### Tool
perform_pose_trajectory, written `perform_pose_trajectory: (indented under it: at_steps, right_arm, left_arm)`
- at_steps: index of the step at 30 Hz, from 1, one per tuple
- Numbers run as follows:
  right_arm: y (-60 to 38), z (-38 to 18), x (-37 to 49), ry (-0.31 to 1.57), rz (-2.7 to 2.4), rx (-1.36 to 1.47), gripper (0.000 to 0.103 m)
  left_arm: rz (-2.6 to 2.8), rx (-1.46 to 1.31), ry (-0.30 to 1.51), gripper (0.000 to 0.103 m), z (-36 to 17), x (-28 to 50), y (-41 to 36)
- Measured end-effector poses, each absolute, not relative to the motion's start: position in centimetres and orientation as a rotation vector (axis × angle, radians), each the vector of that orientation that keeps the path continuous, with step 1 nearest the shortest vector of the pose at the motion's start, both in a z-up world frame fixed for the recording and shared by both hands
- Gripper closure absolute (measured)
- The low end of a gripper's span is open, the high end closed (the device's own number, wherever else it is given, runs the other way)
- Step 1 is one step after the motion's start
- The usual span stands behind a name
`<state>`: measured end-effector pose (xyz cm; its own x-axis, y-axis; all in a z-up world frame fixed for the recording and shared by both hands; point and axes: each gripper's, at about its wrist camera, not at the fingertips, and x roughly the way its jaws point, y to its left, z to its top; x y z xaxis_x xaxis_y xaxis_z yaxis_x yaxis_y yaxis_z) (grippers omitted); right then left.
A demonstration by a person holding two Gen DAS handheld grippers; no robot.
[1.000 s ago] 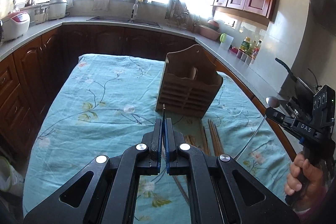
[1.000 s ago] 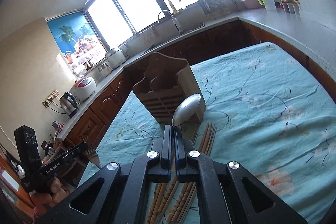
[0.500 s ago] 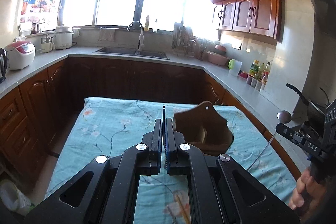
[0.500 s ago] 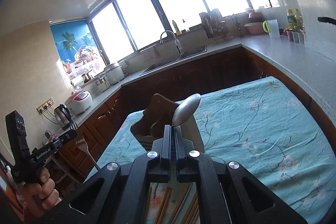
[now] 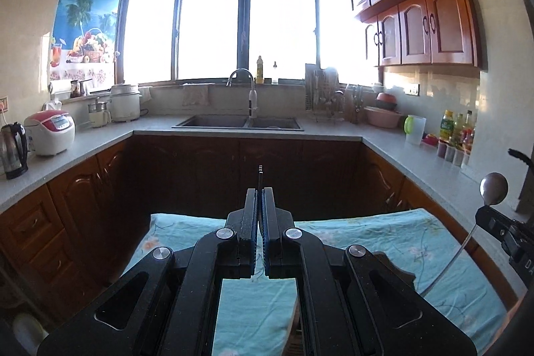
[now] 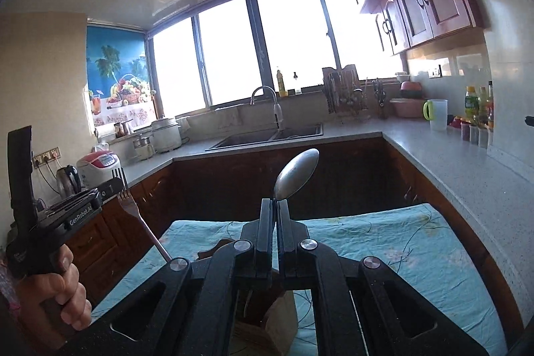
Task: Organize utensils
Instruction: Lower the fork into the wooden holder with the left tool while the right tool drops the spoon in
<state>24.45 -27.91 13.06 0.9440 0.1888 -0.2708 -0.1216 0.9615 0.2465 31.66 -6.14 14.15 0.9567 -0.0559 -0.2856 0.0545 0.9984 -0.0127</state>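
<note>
My left gripper [image 5: 259, 192] is shut on a metal fork [image 5: 260, 170], seen edge-on, its tines sticking up past the fingertips. My right gripper [image 6: 275, 202] is shut on a metal spoon [image 6: 297, 174], bowl up. In the right wrist view the left gripper [image 6: 113, 186], held by a hand [image 6: 60, 289], carries the fork [image 6: 128, 206] with its handle slanting down. In the left wrist view the right gripper [image 5: 490, 219] shows the spoon [image 5: 494, 184]. The wooden utensil holder [image 6: 267, 319] stands on the table below both grippers, mostly hidden behind the fingers.
The table wears a teal floral cloth [image 5: 367, 232]. A grey counter [image 5: 393, 152] with dark wooden cabinets wraps around it, with a sink [image 5: 240, 121] under the window, a rice cooker [image 5: 50, 132] and kettle [image 5: 13, 149] at left, bottles [image 5: 457, 129] at right.
Both grippers have risen and tipped upward with the fork and spoon. The holder has slid down under the fingers in both views, and the chopsticks on the cloth have left the picture.
</note>
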Motion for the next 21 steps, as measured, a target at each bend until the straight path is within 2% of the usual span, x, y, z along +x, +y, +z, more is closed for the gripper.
perform_pose_trajectory:
  at_steps: [10,21]
  right_arm:
    - [-26.5,7.4,27.1,0.423,0.180,0.201,0.101]
    - [-26.7,4.9,27.8,0.509,0.211,0.237,0.101]
  left_arm:
    - [-0.105,0.033,0.379,0.101,8.5,32.6,-7.6]
    - [-0.179,0.033,0.416,0.101,7.4,32.3,-8.3]
